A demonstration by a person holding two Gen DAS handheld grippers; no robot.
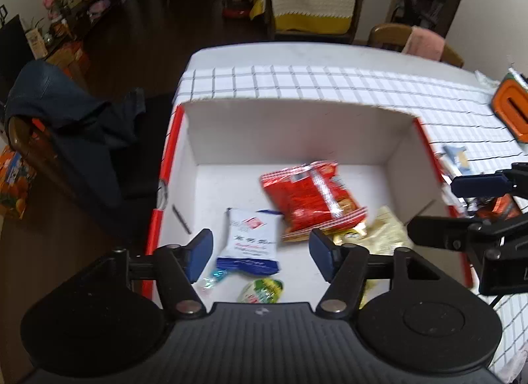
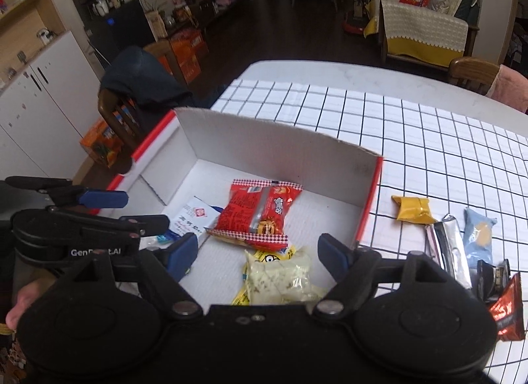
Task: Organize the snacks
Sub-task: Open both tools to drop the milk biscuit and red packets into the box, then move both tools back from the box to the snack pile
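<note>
Both our claws hang wide and empty over the box (image 2: 369,186); loose snacks (image 2: 448,252) lie off the right gripper's (image 2: 259,253) side, nearer than the left gripper (image 1: 260,253).

We've got a white box (image 2: 264,143) with red outer edges, sitting on a white tablecloth (image 2: 429,140) with a black grid. Inside: a red packet (image 2: 260,215) with checkered trim, a white-and-blue packet (image 1: 252,239), a pale yellowish one (image 2: 283,278). Outside, a mustard-yellow packet (image 2: 412,209).
</note>
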